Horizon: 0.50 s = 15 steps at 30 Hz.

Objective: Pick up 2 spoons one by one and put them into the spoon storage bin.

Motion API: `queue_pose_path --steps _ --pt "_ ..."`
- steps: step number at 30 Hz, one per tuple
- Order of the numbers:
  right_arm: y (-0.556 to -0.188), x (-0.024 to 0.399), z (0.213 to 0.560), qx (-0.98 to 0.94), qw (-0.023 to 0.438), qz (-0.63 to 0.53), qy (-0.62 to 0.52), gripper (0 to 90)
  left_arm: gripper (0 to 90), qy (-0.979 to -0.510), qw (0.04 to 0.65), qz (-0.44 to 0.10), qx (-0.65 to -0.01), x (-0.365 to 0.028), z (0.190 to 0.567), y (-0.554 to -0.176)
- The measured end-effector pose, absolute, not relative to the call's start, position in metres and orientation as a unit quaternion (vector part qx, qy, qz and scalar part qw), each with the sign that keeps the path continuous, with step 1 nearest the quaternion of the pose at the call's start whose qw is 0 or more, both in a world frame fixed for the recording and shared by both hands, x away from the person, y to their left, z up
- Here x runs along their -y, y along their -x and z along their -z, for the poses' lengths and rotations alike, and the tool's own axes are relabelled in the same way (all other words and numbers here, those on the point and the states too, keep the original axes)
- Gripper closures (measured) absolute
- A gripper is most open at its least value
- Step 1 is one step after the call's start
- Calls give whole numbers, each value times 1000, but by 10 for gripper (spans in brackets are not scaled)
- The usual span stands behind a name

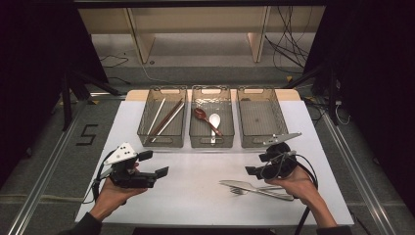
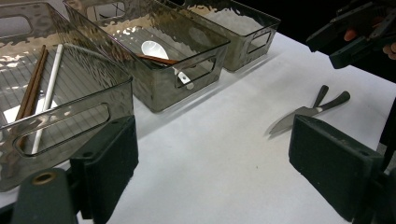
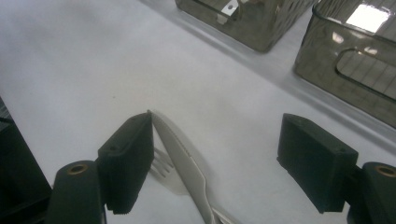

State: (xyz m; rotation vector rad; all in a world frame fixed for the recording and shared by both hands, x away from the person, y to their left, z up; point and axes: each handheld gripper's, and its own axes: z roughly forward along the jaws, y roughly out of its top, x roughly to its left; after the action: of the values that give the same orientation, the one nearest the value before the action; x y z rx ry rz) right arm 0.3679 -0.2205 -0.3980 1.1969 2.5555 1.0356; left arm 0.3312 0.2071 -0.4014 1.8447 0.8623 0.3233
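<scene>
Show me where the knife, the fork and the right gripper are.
knife (image 1: 244,185), high view, on its blade.
fork (image 3: 160,164), right gripper view, on its tines.
right gripper (image 3: 215,154), right gripper view, midway between its open fingertips.

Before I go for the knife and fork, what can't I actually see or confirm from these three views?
- Fork, high view: the knife lies across it, hiding part of it.
- Both handles, right gripper view: cut off by the bottom edge.
- Right bin, high view: floor looks bare, but the tinted, rippled walls blur it.
- Brown chopsticks, high view: too thin to count.
- Right gripper, right gripper view: open over the knife; contact unclear.
</scene>
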Motion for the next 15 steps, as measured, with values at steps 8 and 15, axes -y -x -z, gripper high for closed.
queue_pose_path --steps 8,15 --pt "-361 221 404 -857 59 -326 -395 270 150 -768 513 -135 -358 -208 402 -331" --pt "-356 218 408 -865 52 -313 -389 266 150 -768 513 -135 -359 -208 402 -331"
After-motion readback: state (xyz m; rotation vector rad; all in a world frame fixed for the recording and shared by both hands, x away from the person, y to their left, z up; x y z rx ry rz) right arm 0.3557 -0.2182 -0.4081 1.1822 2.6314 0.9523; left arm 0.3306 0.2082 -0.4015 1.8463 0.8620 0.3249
